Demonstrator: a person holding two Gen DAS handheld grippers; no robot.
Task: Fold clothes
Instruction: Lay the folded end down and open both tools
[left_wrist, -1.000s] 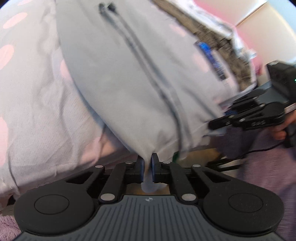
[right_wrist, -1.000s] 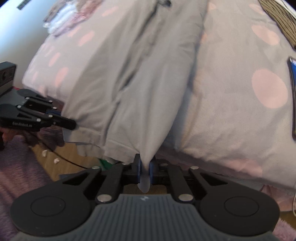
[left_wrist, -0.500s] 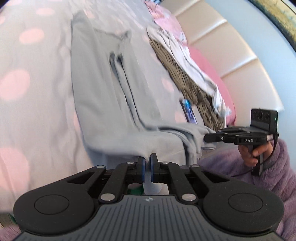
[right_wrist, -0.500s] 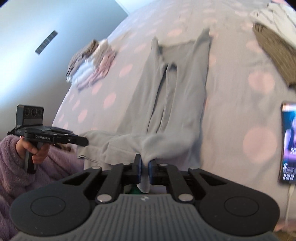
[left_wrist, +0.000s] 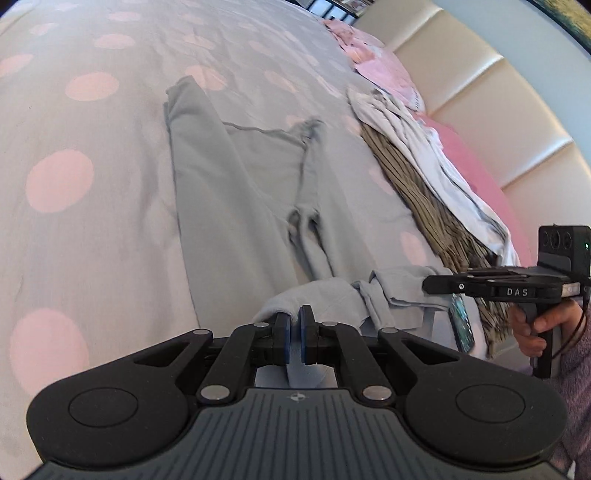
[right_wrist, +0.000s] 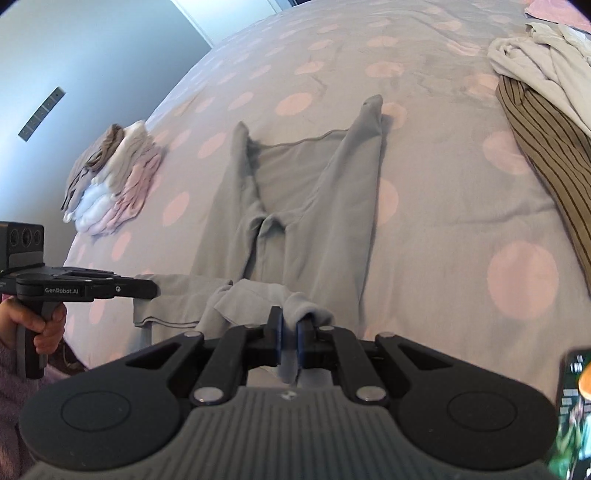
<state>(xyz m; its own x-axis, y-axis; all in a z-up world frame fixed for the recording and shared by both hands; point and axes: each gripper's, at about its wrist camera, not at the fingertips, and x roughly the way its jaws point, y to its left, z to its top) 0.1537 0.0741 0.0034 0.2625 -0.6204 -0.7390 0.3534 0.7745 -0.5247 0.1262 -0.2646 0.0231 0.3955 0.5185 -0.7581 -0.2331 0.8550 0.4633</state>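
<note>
So the big thing here is the bed (right_wrist: 461, 221), grey cover with pink dots, and I'll place everything off the grey trousers (right_wrist: 295, 192) lying flat in the middle of it. They're spread out legs-up with the waistband at the far end, which looks like the setup for a fold: the near end is lifted and bunched toward the bed's edge, probably so it can be carried over the flat part.

Right of the trousers there's a loose heap of unfolded laundry (right_wrist: 546, 122), a striped brown piece under white ones. I'd guess that's the to-do pile. Left of them, well apart, sits a neat stack of folded clothes (right_wrist: 110, 184), so the done pile.

Just beside the trousers' near right corner lies a phone (left_wrist: 461, 321), screen lit.

The left gripper (left_wrist: 293, 332) is pressed together, pinching the trousers' near hem. The right gripper (right_wrist: 288, 338) does the same on the other corner, fabric draped over its pads, so both corners travel together.
</note>
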